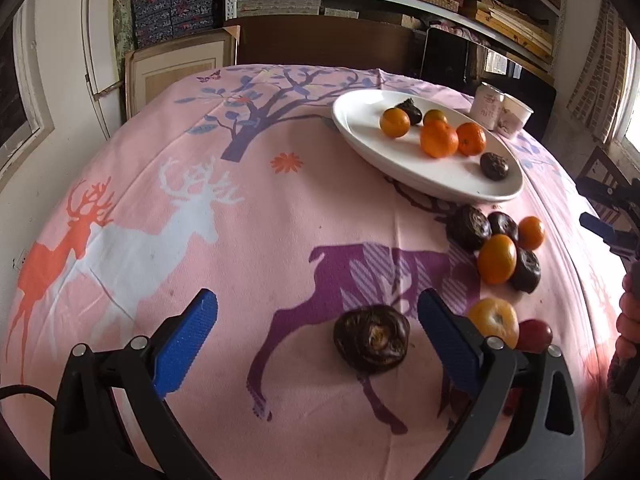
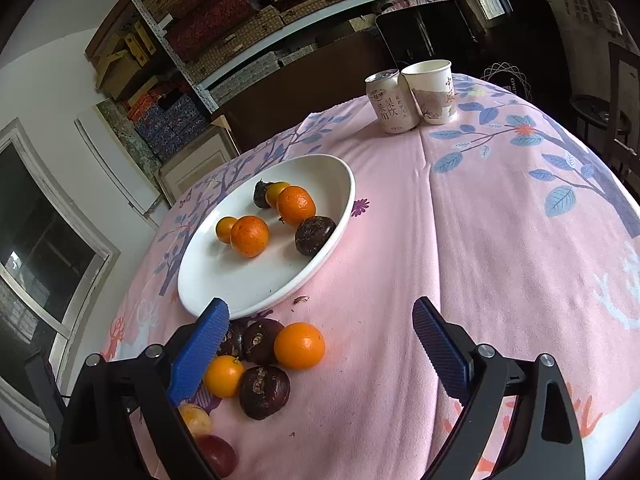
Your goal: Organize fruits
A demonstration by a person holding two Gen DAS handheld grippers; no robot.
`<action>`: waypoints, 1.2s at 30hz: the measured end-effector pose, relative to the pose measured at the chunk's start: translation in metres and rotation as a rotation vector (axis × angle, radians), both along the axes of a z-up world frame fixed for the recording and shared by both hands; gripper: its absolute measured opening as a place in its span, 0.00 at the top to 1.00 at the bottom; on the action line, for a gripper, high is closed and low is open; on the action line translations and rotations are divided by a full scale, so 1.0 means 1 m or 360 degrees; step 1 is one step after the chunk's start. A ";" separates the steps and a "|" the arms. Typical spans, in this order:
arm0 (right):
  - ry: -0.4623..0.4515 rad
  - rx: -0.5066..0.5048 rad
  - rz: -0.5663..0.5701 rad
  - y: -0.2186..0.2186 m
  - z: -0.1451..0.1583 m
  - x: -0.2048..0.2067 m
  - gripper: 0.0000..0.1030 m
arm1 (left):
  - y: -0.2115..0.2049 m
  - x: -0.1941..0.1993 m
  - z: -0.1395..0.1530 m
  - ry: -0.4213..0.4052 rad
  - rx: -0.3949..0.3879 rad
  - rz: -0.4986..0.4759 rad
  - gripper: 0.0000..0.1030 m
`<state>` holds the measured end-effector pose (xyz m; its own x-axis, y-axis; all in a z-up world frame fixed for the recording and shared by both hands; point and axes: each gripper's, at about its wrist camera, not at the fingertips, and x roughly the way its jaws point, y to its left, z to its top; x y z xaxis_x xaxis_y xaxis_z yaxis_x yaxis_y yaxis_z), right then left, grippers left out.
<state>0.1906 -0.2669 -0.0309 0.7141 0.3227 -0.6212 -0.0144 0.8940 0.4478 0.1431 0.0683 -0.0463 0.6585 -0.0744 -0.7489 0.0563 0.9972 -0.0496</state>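
While the wrinkled dark fruit lies alone on the pink tablecloth, between the blue pads of the left gripper and nearer the right-hand pad, nothing presses on it; jaws stand wide, holding nothing. Risk, as I judge it: closing off-centre lets one pad strike first and roll the fruit away across the cloth.

Just beside that pad sit a yellow-orange tangerine and a red fruit; a sweeping pad could knock them toward the table's near edge.

Right gripper also gapes wide and empty over the loose cluster below the white plate: one orange tangerine, a second, dark fruits touching them. Packed this tight, a pad may wedge between neighbours and scatter them, or nudge the plate rim.

Plate already carries four tangerines and two dark fruits, bunched toward one side; a dropped fruit could roll off the shallow rim. Drink can and paper cup stand well apart, near the far edge.
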 end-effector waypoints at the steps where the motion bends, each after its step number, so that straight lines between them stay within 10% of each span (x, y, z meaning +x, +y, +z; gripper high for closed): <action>1: 0.0000 0.0002 0.0007 0.001 0.000 0.000 0.09 | -0.002 -0.003 -0.003 0.0012 0.0018 -0.0001 0.05; 15: 0.0006 0.0000 0.0002 0.000 0.002 -0.001 0.08 | -0.023 -0.005 -0.023 0.0160 0.0279 -0.0069 0.04; 28: 0.0007 -0.0008 0.0008 0.001 0.000 0.000 0.08 | 0.005 0.016 -0.023 0.0160 0.0223 0.0143 0.04; 36: 0.0021 -0.0091 0.0128 0.017 -0.002 -0.007 0.08 | -0.008 0.011 -0.023 0.0153 0.0170 -0.0023 0.04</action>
<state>0.1836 -0.2497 -0.0331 0.6789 0.3424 -0.6495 -0.0818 0.9144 0.3966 0.1541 0.0605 -0.0689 0.5826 0.0002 -0.8128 0.0707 0.9962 0.0509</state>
